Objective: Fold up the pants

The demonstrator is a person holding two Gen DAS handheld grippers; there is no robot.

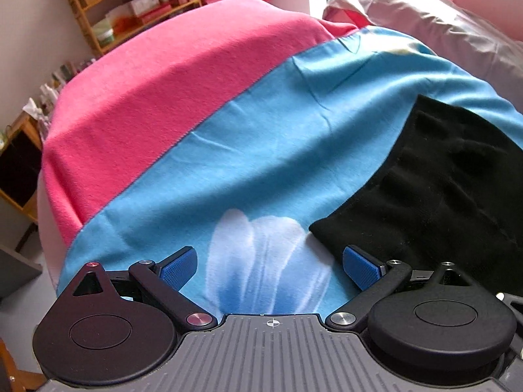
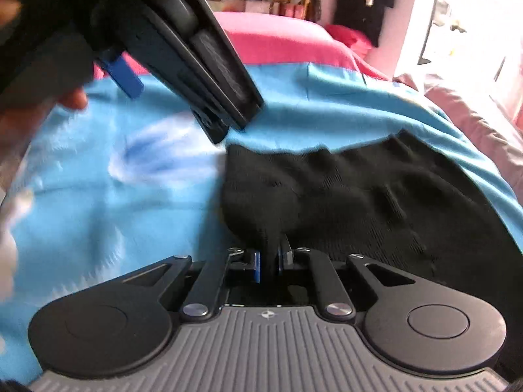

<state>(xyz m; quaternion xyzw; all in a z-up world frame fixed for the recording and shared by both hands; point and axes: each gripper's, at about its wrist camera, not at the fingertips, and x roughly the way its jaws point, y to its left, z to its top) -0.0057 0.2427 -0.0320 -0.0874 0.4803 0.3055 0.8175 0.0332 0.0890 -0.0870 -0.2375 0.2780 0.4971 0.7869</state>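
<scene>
Black knit pants (image 2: 376,202) lie on the blue blanket (image 1: 261,150), the fabric ribbed and soft, rumpled into low folds. In your right wrist view their long axis runs from the near edge under your right gripper (image 2: 268,261) away toward the far right, and the upper hem is a wavy line across the blanket. Your right gripper's blue pads are pinched tight on a bunched bit of the pants at their near left corner, which lifts into a small peak. Your left gripper (image 1: 269,263) has its jaws spread wide and holds nothing; it hovers over the white flower print (image 1: 261,261) on the blanket, with the pants' left corner just beside its right finger. From the right wrist view the left gripper (image 2: 176,65) appears blurred, above the blanket and left of the pants. A pink fleece blanket (image 1: 157,98) borders the blue one along a straight seam on the far side. Left of the pants the blue blanket is bare; a pale pink pillow (image 1: 441,23) sits past the far right corner.
</scene>
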